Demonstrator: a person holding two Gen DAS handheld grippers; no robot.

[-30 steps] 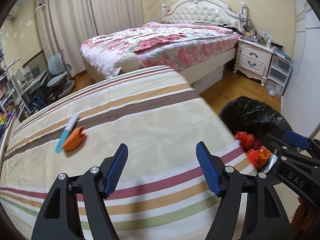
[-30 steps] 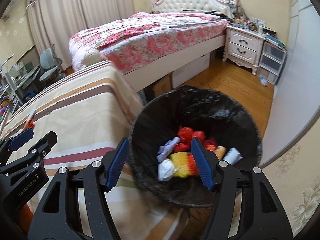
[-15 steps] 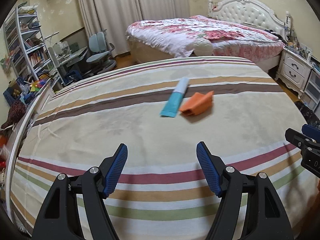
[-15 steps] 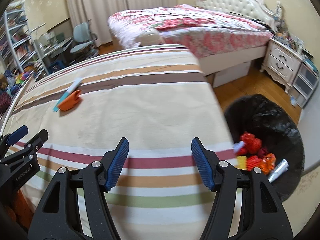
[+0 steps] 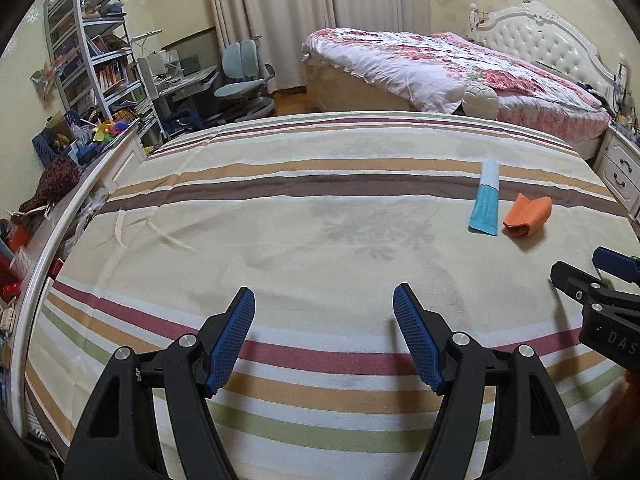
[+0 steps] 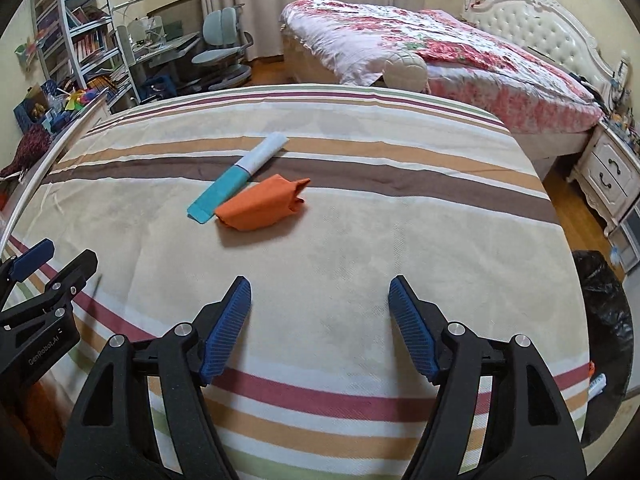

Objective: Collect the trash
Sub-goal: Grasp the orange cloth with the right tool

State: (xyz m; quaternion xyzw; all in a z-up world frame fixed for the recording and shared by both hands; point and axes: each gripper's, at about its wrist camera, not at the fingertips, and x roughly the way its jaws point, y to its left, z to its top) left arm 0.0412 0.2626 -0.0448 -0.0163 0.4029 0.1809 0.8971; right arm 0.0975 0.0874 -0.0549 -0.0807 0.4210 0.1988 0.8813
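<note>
Striped bedding [image 6: 360,240] covers the bed under both claws. Left claw [image 5: 324,316] hangs over the near stripes with its blue pads spread wide and nothing between them. Right claw [image 6: 320,304] is opening, its jaws likewise bare of any load. Ahead of it lie two pieces of trash: a teal and white tube [image 6: 236,178] and a crumpled orange wrapper [image 6: 262,208], touching at the tube's flat end, as far as the fisheye lets one judge. From the left wrist view the same pair sits far to the right, tube [image 5: 486,202] just beside wrapper [image 5: 526,216]. A black-lined bin [image 6: 608,320] stands off the bed's right edge, with scraps inside it.
</note>
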